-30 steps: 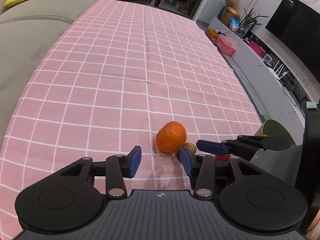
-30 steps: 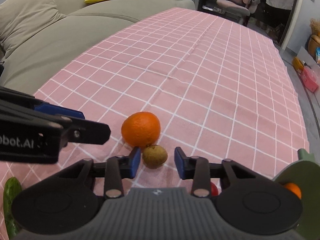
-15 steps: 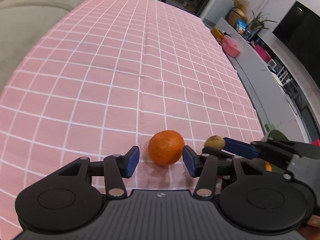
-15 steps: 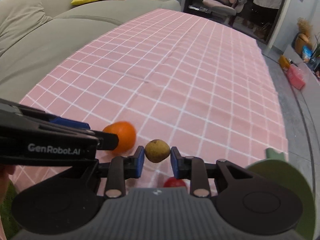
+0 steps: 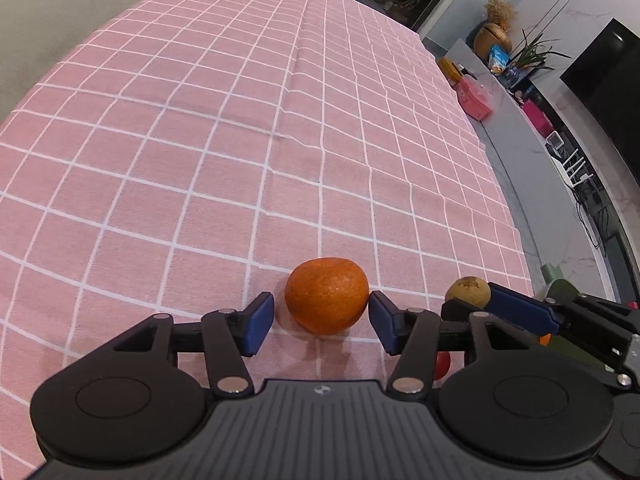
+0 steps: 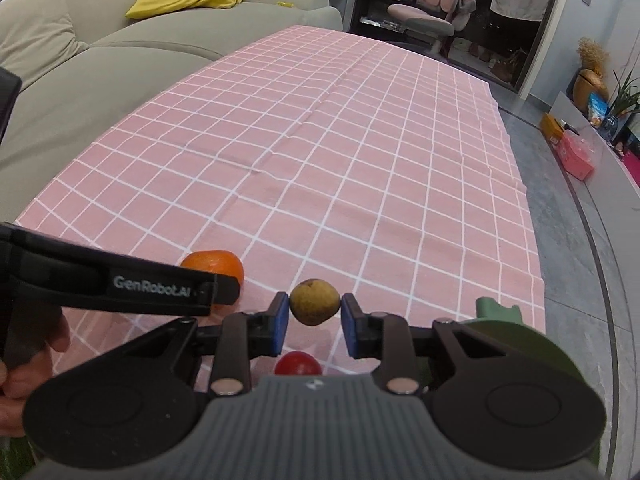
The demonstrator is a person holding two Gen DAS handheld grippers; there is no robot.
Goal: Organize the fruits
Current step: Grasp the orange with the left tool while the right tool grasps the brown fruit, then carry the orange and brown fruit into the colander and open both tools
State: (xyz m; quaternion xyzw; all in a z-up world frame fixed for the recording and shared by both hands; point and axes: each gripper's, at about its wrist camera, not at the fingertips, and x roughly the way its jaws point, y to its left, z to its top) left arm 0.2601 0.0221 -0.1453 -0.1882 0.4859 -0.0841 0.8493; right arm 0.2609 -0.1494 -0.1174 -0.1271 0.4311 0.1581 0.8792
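My right claw (image 6: 313, 320) is clamped on the small brown fruit (image 6: 314, 301), both blue pads pressing its sides, and the fruit is up off the pink checked table (image 6: 360, 168). My left claw (image 5: 322, 322) is apart and its jaws have just been opening; the orange (image 5: 327, 295) sits on the cloth between them. The right pad looks to be at the skin and the left pad is just beside it with a gap, so no grip yet.

The green bowl (image 6: 516, 340) is low and to the right of my right claw, partly hidden by the claw body. A red fruit (image 6: 298, 363) lies on the table under that claw.

- Left: I judge the orange is close to as wide as the gap, so center it first, then go a bit lower so the pads meet its widest part. Close slowly, since round fruit can roll out forward.
- Right: keep the squeeze steady and carry the fruit right, over the bowl rim, and only let go low inside.
- My 2 claws are close, with the right one's fingers just right of my left claw. Move one at a time.
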